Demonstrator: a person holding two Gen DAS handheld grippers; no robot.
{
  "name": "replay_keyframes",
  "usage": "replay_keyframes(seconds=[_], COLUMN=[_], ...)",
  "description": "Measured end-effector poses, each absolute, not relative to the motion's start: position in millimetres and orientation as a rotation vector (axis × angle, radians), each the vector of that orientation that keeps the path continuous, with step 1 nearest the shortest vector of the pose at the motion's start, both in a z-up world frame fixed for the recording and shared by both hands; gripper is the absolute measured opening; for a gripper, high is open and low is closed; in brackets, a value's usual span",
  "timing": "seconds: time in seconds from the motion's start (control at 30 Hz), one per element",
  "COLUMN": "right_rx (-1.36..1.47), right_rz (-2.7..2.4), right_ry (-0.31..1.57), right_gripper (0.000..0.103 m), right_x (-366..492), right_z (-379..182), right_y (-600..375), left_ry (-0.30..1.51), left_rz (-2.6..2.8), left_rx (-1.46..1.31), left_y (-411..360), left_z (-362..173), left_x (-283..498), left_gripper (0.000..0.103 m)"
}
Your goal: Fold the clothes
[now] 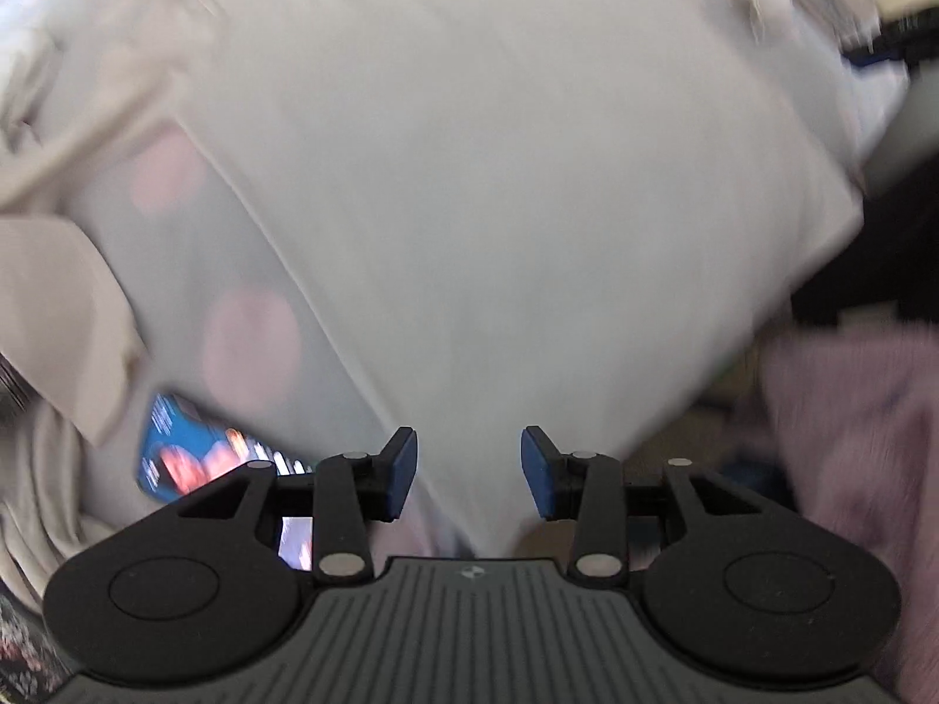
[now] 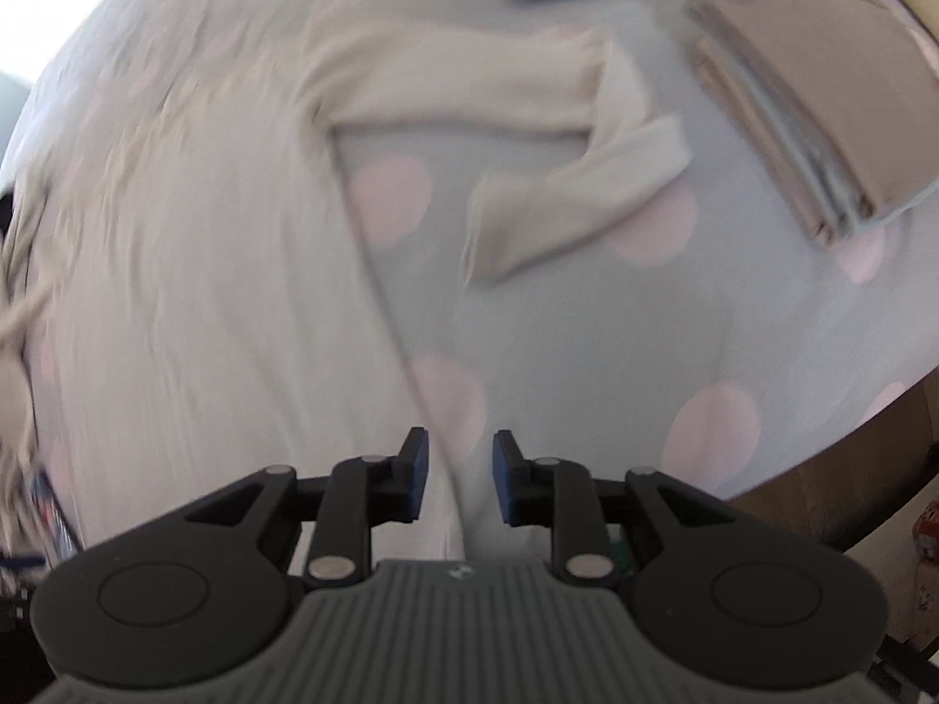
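Observation:
A white long-sleeved garment (image 1: 469, 188) lies spread flat on a pale blue sheet with pink dots (image 1: 246, 346). In the right wrist view the garment (image 2: 193, 246) fills the left half, with one sleeve (image 2: 563, 176) bent back across the sheet (image 2: 587, 322). My left gripper (image 1: 469, 469) is open over the garment's lower edge, with cloth between the fingers. My right gripper (image 2: 459, 478) is open at the garment's side hem, which runs between its fingers. Both views are motion blurred.
A folded stack of beige and grey clothes (image 2: 804, 111) lies at the far right of the bed. A mauve garment (image 1: 851, 410) lies to the right in the left wrist view. A blue printed object (image 1: 193, 452) pokes out from under the cloth. The bed edge (image 2: 821, 457) drops off at right.

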State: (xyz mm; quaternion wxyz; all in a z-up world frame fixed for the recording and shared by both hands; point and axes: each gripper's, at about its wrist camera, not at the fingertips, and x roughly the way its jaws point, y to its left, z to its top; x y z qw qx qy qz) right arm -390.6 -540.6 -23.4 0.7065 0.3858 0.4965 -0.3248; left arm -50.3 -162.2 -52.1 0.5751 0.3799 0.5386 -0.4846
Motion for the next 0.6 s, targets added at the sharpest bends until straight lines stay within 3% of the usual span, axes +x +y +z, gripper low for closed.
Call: replay_keyframes(seconds=[0.2,0.37,0.43,0.5,0.6], right_rx=[0.961,1.028,0.969,0.831,0.607], right_rz=[-0.881,-0.91,-0.883,-0.875,-0.872], right_ry=[0.94,0.91,0.956,1.011,1.089], right_gripper=[0.026,0.027,0.033,0.054,0.056], right_x=[-392,-378,-356,-333,-299], right_z=[-20,-36,-45,-51,-60], right_y=[-593,-609,-603,-594,-583], left_ry=[1.19,1.185,1.184,1.175,1.146], left_rz=[-1.047,-1.014,-1.013,-1.014,-1.03], left_rx=[0.692,0.585,0.602,0.648,0.672], left_y=[-199,-218,-224,-231,-235], left_z=[-45,-60,-68,-73,-72], left_x=[-13,6,4,-1,-7], left_gripper=[0.037,0.037,0.037,0.037,0.037])
